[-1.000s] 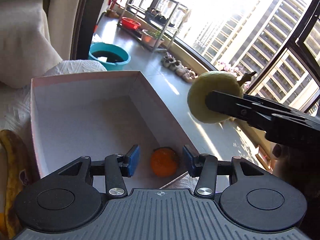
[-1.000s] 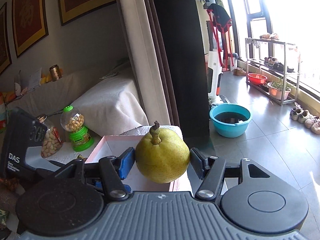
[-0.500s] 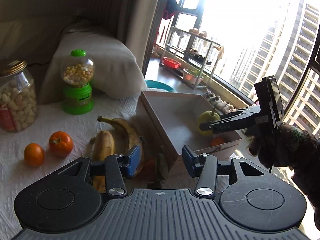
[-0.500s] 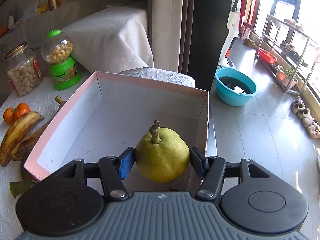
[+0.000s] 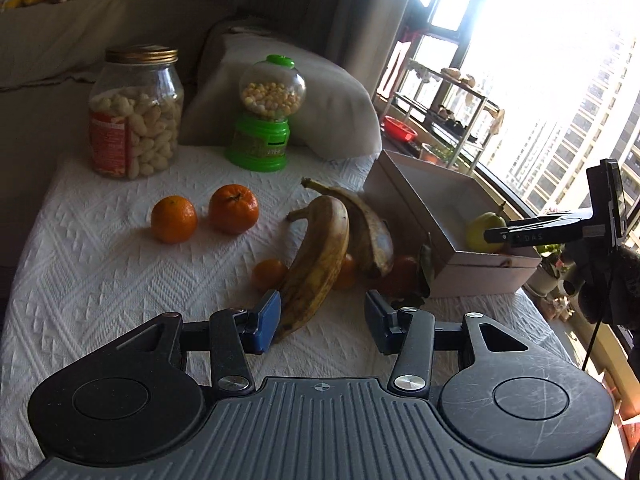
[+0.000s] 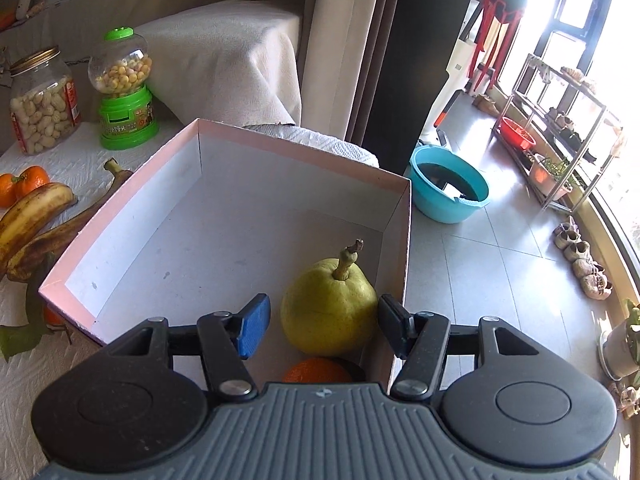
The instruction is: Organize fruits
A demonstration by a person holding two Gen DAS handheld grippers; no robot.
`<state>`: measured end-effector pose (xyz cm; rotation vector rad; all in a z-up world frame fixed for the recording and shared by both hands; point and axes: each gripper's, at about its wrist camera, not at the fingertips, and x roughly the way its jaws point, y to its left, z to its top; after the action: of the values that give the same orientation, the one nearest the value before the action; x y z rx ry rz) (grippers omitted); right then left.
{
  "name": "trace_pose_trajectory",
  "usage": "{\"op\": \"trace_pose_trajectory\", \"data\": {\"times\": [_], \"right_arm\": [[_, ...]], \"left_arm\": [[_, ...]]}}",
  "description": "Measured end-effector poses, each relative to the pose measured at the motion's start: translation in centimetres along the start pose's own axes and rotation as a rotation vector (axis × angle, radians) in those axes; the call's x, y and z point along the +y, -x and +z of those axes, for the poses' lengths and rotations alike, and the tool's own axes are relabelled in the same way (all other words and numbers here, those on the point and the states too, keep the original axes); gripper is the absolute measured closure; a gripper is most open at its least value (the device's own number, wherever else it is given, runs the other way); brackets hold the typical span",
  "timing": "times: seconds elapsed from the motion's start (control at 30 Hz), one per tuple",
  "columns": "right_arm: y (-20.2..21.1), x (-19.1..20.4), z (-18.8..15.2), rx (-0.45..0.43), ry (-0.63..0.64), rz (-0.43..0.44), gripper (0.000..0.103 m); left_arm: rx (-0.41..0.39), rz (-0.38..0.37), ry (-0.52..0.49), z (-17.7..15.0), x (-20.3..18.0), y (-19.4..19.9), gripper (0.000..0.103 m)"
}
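The yellow-green pear (image 6: 328, 312) stands stem-up in the near right corner of the white box (image 6: 280, 144), just behind an orange (image 6: 316, 372). My right gripper (image 6: 324, 328) straddles the pear. Its jaws are closing, but the left pad (image 6: 254, 326) stands clear of the fruit, so nothing is gripped. My left gripper (image 5: 320, 322) hangs open low over the white cloth, its left pad by the tip of two spotted bananas (image 5: 320, 248). Two oranges (image 5: 174, 218) lie further left. Smaller oranges (image 5: 269, 274) peek out under the bananas. From the left wrist, the pear (image 5: 482, 228) and right gripper (image 5: 516, 234) show in the box (image 5: 472, 272).
A peanut jar (image 5: 134, 112) and a green candy dispenser (image 5: 266, 114) stand at the back of the table. Right of the box the table ends; on the floor below are a teal basin (image 6: 448, 188), a metal rack (image 6: 560, 120) and several shoes.
The right gripper came down into the box with the pear, and its left pad now stands off the fruit. The left gripper swung away from the box to above the bananas.
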<state>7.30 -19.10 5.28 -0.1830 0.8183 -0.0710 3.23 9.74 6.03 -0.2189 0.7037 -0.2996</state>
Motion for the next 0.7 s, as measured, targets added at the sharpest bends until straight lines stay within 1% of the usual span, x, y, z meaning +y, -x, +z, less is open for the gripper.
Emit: {"op": "trace_pose_trajectory", "data": {"times": [0.03, 0.13, 0.17, 0.23, 0.33, 0.4, 0.47, 0.53, 0.6, 0.67, 0.7], "right_arm": [[0.6, 0.2, -0.2, -0.01, -0.008, -0.001, 0.044], [3.6, 1.2, -1.1, -0.08, -0.02, 0.017, 0.041], [4.8, 1.7, -1.4, -0.107, -0.02, 0.025, 0.038], [6.8, 2.7, -1.9, -0.155, -0.017, 0.059, 0.033], [9.1, 4.9, -2.6, -0.204, -0.003, 0.129, 0.031], [10.1, 6.9, -3.1, -0.218, 0.018, 0.21, 0.028], [10.6, 9.3, -3.6, -0.21, 0.047, 0.31, 0.028], [10.5, 12.0, -4.0, -0.184, 0.079, 0.418, 0.028], [10.1, 15.1, -4.6, -0.139, 0.094, 0.546, 0.028], [9.4, 17.5, -4.8, -0.104, 0.079, 0.652, 0.028], [8.9, 18.3, -4.7, -0.089, 0.06, 0.69, 0.028]], "left_arm": [[0.0, 0.007, -0.006, -0.1, 0.1, 0.1, 0.052], [0.012, 0.026, -0.016, -0.4, 0.3, 0.3, 0.052], [0.013, 0.029, -0.014, -0.5, 0.4, 0.3, 0.052], [0.011, 0.033, 0.008, -0.8, 0.9, 0.5, 0.052], [-0.002, 0.053, 0.063, -1.3, 2.0, 0.9, 0.052], [-0.013, 0.07, 0.1, -1.4, 2.7, 1.4, 0.052], [-0.026, 0.09, 0.133, -1.5, 3.5, 2.0, 0.052], [-0.031, 0.113, 0.157, -1.6, 4.2, 2.5, 0.052], [-0.034, 0.133, 0.178, -1.7, 4.8, 3.0, 0.052], [-0.029, 0.143, 0.196, -2.0, 5.4, 3.2, 0.052], [-0.024, 0.146, 0.202, -2.1, 5.5, 3.3, 0.052]]}}
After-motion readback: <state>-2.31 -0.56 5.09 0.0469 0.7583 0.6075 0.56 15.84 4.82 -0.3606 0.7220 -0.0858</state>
